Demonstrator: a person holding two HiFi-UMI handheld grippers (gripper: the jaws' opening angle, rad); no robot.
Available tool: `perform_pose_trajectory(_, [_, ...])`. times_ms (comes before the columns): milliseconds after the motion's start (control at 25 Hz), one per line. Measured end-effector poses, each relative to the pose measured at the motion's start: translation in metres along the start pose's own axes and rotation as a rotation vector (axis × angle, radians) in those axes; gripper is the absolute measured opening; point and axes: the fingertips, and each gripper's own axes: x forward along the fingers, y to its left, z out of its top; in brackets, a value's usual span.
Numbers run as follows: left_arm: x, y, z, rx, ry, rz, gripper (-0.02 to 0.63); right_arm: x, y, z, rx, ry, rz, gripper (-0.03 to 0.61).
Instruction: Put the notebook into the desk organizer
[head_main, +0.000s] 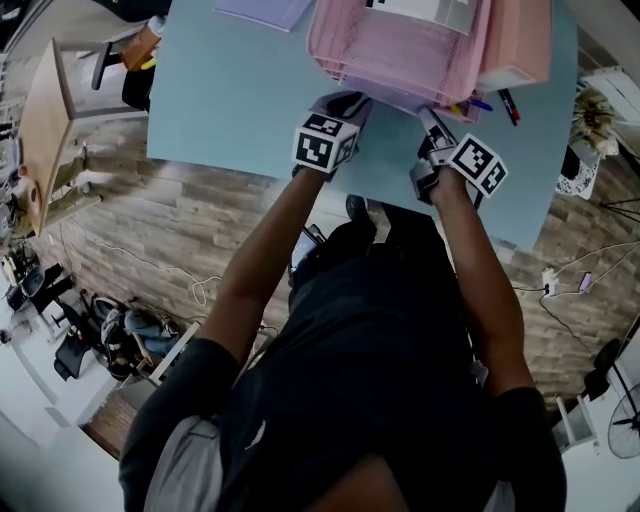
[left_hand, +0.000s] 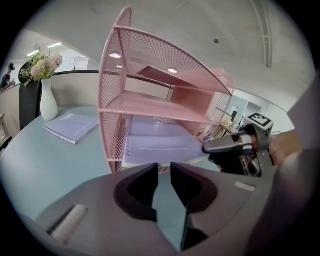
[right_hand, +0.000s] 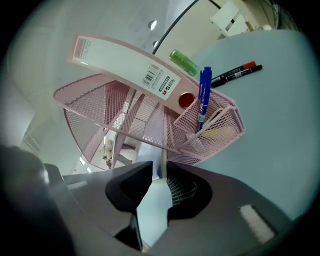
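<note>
A purple notebook (left_hand: 160, 142) lies flat in the bottom tier of the pink mesh desk organizer (left_hand: 150, 107), and its near edge sticks out at the front (head_main: 395, 97). My left gripper (left_hand: 164, 167) is open a little way in front of that edge, with only the table top between its jaws. My right gripper (right_hand: 159, 167) is at the notebook's right front corner (right_hand: 162, 157). The thin edge stands between the tips, and a gap shows beside it. In the left gripper view one right fingertip (left_hand: 211, 146) lies over that corner. In the head view both grippers (head_main: 352, 100) (head_main: 430, 117) sit side by side at the organizer's front.
A second purple notebook (left_hand: 70, 126) lies on the blue table (head_main: 230, 100) left of the organizer, near a white vase of flowers (left_hand: 47, 95). A pink binder (right_hand: 120, 62) stands in the organizer, a blue pen (right_hand: 204, 95) in its side cup. Two markers (right_hand: 235, 72) lie on the table.
</note>
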Motion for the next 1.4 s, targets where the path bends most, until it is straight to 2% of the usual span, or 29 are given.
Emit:
perform_pose_trajectory(360, [-0.036,-0.007,0.001,0.028,-0.007,-0.058,0.138,-0.019,0.012,0.003,-0.037,-0.004,-0.006,0.091])
perform_pose_trajectory(520, [-0.061,-0.012,0.009,0.035,-0.05,-0.059,0.138,-0.039,0.032,0.004,-0.059,-0.021,0.035,0.091])
perform_pose_trajectory(640, [-0.084,-0.016,0.018,0.048,-0.094,-0.058,0.138,-0.056,0.062,0.003,-0.116,-0.037,0.086,0.091])
perform_pose_trajectory(800, [-0.116,-0.02,0.031,0.067,-0.159,-0.053,0.138,-0.078,0.109,-0.001,-0.217,-0.057,0.163,0.091])
perform_pose_trajectory(1000, [-0.158,-0.023,0.047,0.088,-0.239,-0.046,0.138,-0.099,0.172,-0.014,-0.401,-0.064,0.249,0.091])
perform_pose_trajectory(1200, [-0.2,-0.028,0.064,0.117,-0.313,-0.041,0.138,-0.119,0.228,-0.025,-0.631,-0.086,0.289,0.091])
perform_pose_trajectory(1400, [-0.239,-0.034,0.076,0.147,-0.376,-0.027,0.138,-0.141,0.276,-0.036,-0.787,-0.129,0.316,0.091])
